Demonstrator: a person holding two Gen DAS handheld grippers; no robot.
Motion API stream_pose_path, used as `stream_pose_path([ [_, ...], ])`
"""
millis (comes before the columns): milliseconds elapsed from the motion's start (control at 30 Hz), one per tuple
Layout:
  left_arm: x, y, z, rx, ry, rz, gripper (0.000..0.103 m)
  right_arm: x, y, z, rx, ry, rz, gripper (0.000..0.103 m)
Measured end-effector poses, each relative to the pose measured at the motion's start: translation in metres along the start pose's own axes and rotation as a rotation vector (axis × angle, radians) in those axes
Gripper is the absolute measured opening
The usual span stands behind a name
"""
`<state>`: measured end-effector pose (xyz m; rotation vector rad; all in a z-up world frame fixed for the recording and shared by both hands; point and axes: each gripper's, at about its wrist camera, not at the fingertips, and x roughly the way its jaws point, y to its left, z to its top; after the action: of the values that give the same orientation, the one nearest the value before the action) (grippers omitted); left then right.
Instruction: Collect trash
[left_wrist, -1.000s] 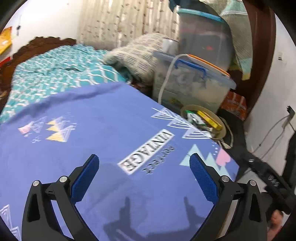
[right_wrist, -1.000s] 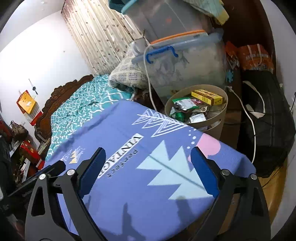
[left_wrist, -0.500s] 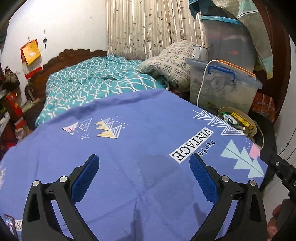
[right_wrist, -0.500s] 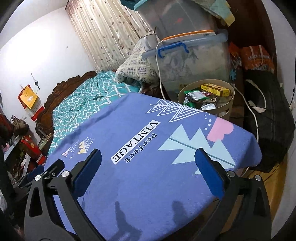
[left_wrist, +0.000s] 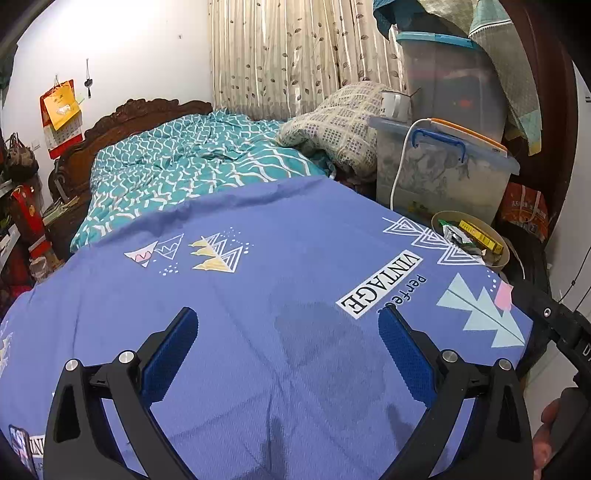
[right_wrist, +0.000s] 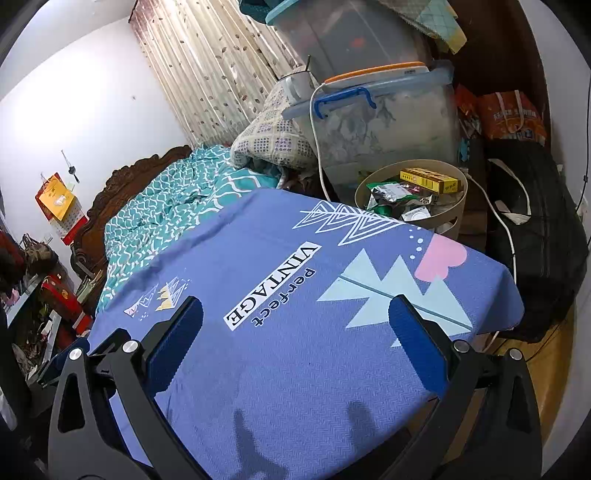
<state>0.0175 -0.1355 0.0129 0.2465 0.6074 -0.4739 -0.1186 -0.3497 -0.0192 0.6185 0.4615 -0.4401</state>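
A round beige trash bin (right_wrist: 448, 212) stands past the far right corner of the blue-cloth table (right_wrist: 295, 295). It holds a yellow box (right_wrist: 428, 180), green and silver wrappers (right_wrist: 388, 195) and other litter. The bin also shows in the left wrist view (left_wrist: 502, 254) behind the table edge. My left gripper (left_wrist: 286, 328) is open and empty above the blue cloth (left_wrist: 258, 277). My right gripper (right_wrist: 295, 317) is open and empty above the cloth, short of the bin. No loose trash shows on the cloth.
Clear plastic storage boxes (right_wrist: 380, 118) are stacked behind the bin, with a white cable (right_wrist: 317, 147) hanging down. A black bag (right_wrist: 535, 240) sits right of the bin. A bed with a teal quilt (left_wrist: 184, 166) lies beyond the table. Red boxes (left_wrist: 26, 218) clutter the left.
Both grippers have pulled back and up from the bin, so more of the blue cloth and the bed shows. Both stayed open and empty.
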Motion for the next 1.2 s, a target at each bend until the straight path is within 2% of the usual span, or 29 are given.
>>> stream_pose_path([
  [367, 0.005, 0.0, -0.003, -0.002, 0.028, 0.0, 0.094, -0.001, -0.004, -0.001, 0.024, -0.012, -0.009, 0.1],
  [1000, 0.006, -0.017, -0.003, 0.031, 0.038, -0.07, 0.094, -0.009, -0.02, -0.006, 0.026, 0.014, -0.025, 0.1],
  [1200, 0.005, -0.02, -0.002, 0.035, 0.041, -0.064, 0.094, -0.006, -0.029, -0.007, 0.036, 0.027, -0.026, 0.1],
])
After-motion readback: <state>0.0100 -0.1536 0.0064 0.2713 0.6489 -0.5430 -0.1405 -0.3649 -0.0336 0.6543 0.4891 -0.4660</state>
